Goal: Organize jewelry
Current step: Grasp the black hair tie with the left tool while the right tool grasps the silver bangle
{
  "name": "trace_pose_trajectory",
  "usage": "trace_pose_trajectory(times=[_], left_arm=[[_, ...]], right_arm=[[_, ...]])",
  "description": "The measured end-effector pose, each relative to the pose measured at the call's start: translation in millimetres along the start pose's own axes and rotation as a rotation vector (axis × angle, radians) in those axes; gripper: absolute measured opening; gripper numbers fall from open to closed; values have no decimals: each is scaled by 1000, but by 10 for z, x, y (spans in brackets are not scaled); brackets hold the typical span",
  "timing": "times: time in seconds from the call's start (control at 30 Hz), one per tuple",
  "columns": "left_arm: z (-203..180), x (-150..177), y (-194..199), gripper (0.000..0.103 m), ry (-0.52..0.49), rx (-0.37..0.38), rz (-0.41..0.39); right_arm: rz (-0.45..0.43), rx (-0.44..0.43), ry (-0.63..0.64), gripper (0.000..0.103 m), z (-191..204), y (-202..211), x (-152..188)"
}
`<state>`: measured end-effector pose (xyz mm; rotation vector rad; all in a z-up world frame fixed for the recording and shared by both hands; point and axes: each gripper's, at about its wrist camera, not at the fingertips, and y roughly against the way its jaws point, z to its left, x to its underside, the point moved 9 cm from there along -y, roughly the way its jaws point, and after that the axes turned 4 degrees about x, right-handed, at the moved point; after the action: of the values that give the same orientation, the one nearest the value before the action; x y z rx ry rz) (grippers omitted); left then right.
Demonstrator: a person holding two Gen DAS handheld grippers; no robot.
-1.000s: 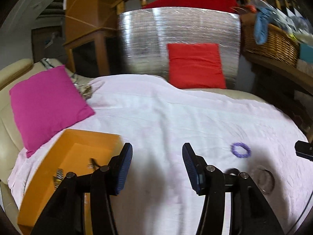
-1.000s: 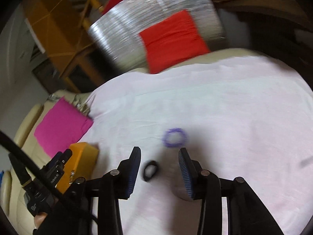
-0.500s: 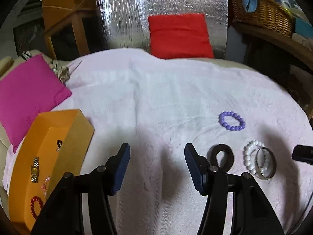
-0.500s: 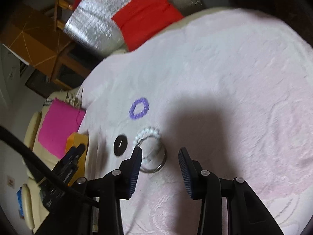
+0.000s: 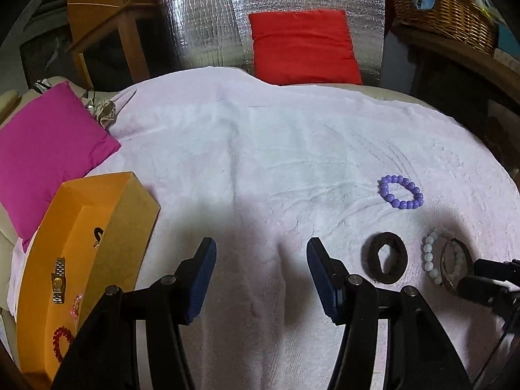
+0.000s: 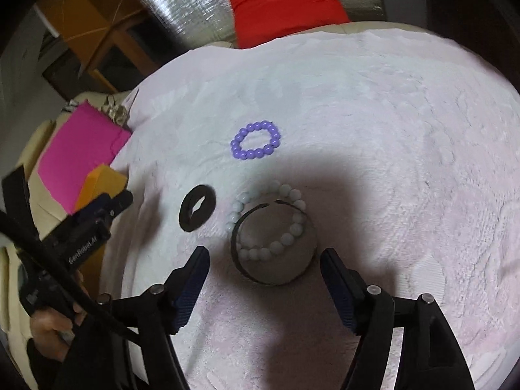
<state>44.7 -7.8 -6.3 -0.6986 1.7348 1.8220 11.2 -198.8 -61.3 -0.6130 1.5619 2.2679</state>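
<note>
In the left wrist view, the left tool (image 5: 261, 273) hangs over a pale pink towel (image 5: 260, 149) with its blue pads apart and nothing between them. To its left an orange box (image 5: 113, 214) stands open, holding a wristwatch (image 5: 58, 280), a small pink piece (image 5: 76, 305) and a red bead bracelet (image 5: 61, 341). To the right on the towel lie a purple bead bracelet (image 5: 400, 192), a dark brown ring-shaped band (image 5: 387, 261), and a white bead bracelet (image 5: 432, 258) overlapping a dark bangle (image 5: 455, 268), with the tip of the other tool just beside the bangle. A magenta cushion (image 5: 48, 152) and a red cushion (image 5: 304, 47) sit at the towel's edges. In the right wrist view, the right tool (image 6: 265, 271) has its jaws opening wide, the pads standing on either side of the dark bangle (image 6: 240, 260) without touching it. The white bead bracelet (image 6: 286, 237) lies partly inside that bangle. The dark band (image 6: 197, 207) is to the left, the purple bracelet (image 6: 255, 139) farther off, and a hand (image 6: 48, 328) holds the left tool at the left edge.
</note>
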Motion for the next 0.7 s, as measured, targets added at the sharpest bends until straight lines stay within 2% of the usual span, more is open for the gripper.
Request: trace_pose_trajectory(times=[0.1,0.2,0.27,0.3,0.33,0.57,0.7], left_arm=[[-44,-8,7,59,-6,9,-4],[-105,-7,4,59,-15,21,-3],[-133,1,-11,59,-23,25,2],[-146,5,-18,59,-24,27,4],[-164,8,-26,59,-27,31,7],[-352,-8,-23,59,-55,62,2],[-490,-11,-38,60,-70,82,5]], right_arm=[[-3,56,38,79,18,-57,27],[-22,74,51,78,20,-77,42],[-29,96,78,72,14,-68,52],[-33,110,88,61,2,-64,55],[-33,118,93,61,10,-77,50],[-32,60,50,61,-55,10,45],[-59,38,-14,61,-240,180,-11]])
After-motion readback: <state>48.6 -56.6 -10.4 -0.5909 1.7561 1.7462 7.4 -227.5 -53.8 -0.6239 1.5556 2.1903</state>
